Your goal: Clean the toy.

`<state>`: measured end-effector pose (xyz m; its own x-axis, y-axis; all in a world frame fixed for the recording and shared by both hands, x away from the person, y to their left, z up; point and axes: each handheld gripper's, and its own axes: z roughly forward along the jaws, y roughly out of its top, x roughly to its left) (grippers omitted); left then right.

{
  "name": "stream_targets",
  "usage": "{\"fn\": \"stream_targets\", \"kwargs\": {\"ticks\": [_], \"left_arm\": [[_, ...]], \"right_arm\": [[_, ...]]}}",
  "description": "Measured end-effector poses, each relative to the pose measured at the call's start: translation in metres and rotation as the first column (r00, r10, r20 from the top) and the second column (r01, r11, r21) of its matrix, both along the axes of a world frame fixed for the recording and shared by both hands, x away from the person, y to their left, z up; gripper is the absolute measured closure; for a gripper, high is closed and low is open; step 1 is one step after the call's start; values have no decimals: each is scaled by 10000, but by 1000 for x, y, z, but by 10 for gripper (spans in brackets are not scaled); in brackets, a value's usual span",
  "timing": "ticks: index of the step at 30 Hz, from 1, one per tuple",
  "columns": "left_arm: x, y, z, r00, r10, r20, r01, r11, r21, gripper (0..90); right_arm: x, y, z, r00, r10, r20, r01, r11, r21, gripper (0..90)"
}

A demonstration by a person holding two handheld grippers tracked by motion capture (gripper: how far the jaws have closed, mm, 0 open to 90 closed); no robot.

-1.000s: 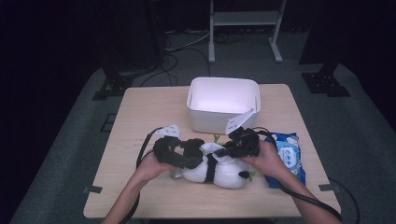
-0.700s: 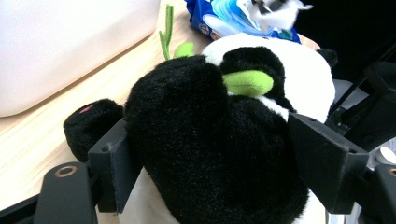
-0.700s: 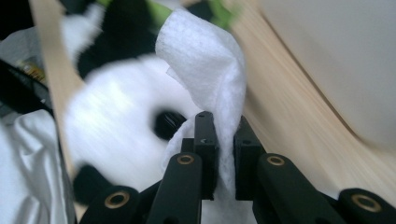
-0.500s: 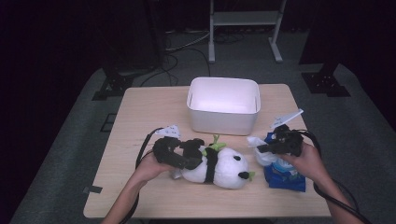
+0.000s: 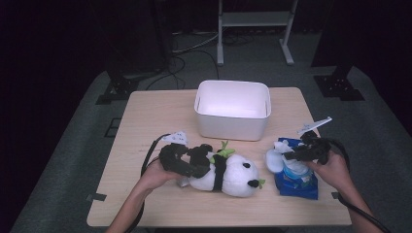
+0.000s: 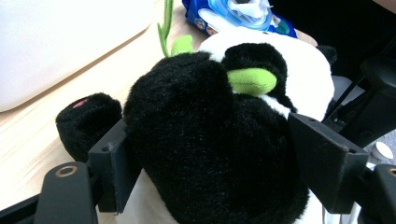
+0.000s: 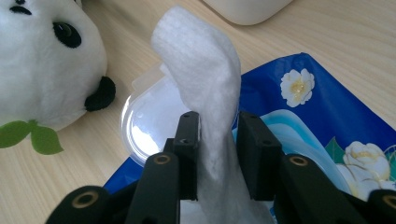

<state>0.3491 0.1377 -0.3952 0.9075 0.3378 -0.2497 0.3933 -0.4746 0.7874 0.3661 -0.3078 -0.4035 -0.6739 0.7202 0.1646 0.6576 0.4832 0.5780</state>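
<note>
Two hand-held grippers: left gripping panda, right, newly moved from panda, opening around wipe.

- The high view looks forward and down on the whole table from above.
- The left claw view sits tight against the panda.
- The right claw view looks closely at the blue pack; both show the panda's head.

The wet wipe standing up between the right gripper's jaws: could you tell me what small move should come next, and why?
Probably close the right gripper on the wet wipe, then draw it up out of the blue pack. Its jaws have just been opening and stand on either side of the wipe, seemingly not pinching it. The pack's lid is open, and the left gripper holds the panda steady.
</note>
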Motion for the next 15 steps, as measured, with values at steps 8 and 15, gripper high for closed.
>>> {"fn": "stream_targets", "kwargs": {"ticks": [8, 15], "left_arm": [[0, 0, 0, 10000, -78, 0, 78, 10000, 42, 213], [0, 0, 0, 9999, -94, -34, 94, 10000, 22, 213]], "right_arm": [[-2, 1, 4, 10000, 92, -33, -92, 10000, 9, 560], [-2, -1, 12, 10000, 35, 54, -35, 10000, 7, 526]]}}
